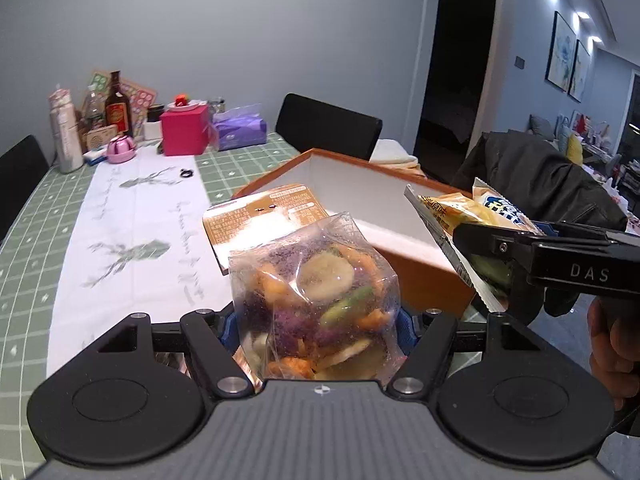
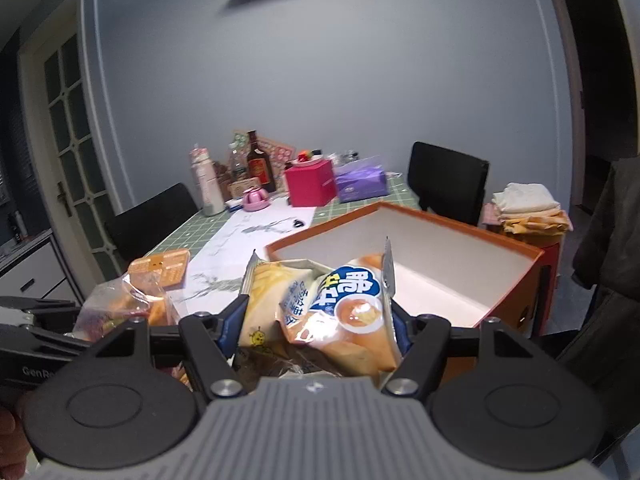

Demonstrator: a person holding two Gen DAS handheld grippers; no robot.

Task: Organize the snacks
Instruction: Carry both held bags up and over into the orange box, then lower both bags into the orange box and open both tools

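Fingers (image 1: 228,332) clamp a clear fruit-chip bag (image 1: 316,300) (left); right gripper (image 2: 316,320) pinches yellow snack packets (image 2: 332,308).

Clear bag (image 1: 316,300) of mixed dried fruit chips with an orange header card, upright, clamped in the left claw (image 1: 318,332) above the bench. Yellow chip packets (image 2: 320,312) with blue-and-white print, bunched and tilted, clamped in the right claw (image 2: 318,320). Orange box (image 2: 420,264), white inside, open-topped, sits just beyond both.

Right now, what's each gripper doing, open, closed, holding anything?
Left gripper: closed on the clear bag of dried fruit and vegetable chips.
Right gripper: closed on yellow snack packets.
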